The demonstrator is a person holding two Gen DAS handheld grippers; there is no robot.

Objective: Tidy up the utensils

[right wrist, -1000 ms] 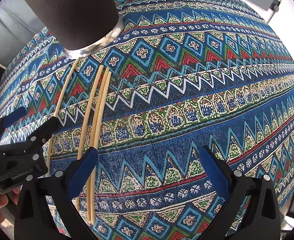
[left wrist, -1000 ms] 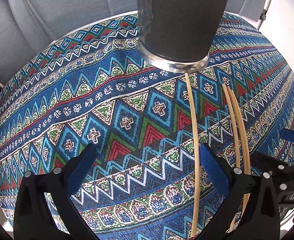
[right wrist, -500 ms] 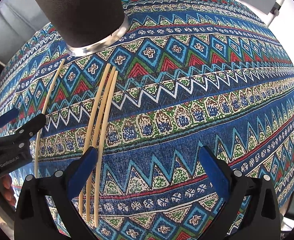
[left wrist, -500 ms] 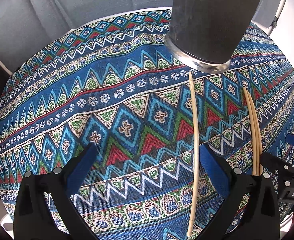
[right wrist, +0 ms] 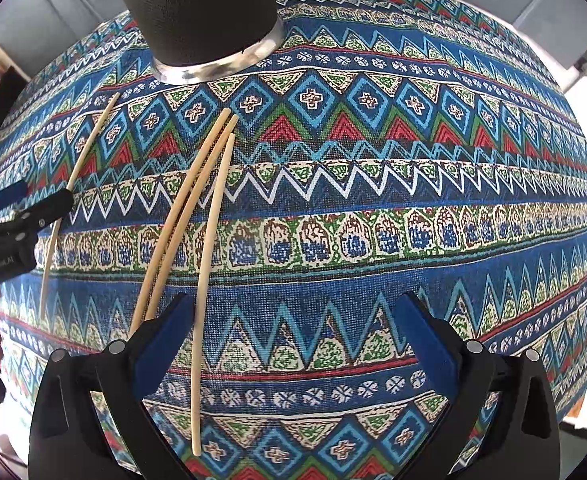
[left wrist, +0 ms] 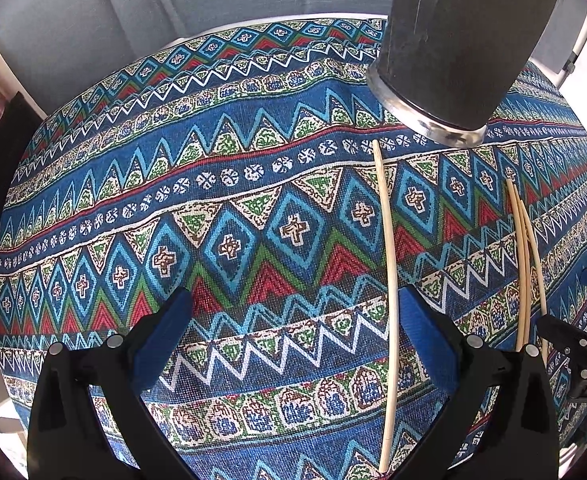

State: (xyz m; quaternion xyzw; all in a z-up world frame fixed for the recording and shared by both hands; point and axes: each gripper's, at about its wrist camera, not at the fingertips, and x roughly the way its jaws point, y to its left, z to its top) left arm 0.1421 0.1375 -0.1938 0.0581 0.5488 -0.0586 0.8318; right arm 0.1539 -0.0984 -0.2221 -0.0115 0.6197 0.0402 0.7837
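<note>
A dark cylindrical holder point(left wrist: 459, 44) point(right wrist: 199, 8) with a shiny metal base stands at the back of the patterned tablecloth point(left wrist: 233, 240). One pale chopstick point(left wrist: 391, 292) point(right wrist: 69, 196) lies alone, running just inside the right finger of my left gripper point(left wrist: 293, 320), which is open. Three more chopsticks point(right wrist: 197, 216) point(left wrist: 525, 264) lie fanned to its right. My right gripper point(right wrist: 293, 328) is open above them, one stick passing beside its left finger point(right wrist: 161, 344). Nothing is held.
The tablecloth point(right wrist: 373, 220) covers a round table whose far edge meets a grey curtain point(left wrist: 173, 8). The right gripper's body point(left wrist: 581, 360) shows at the right of the left wrist view, the left gripper's body point(right wrist: 9, 232) at the left of the right wrist view.
Both grippers have shifted left relative to the table, so the holder and chopsticks slid rightward in both views. The right gripper now sits over the three fanned chopsticks. Jaws stayed open.
</note>
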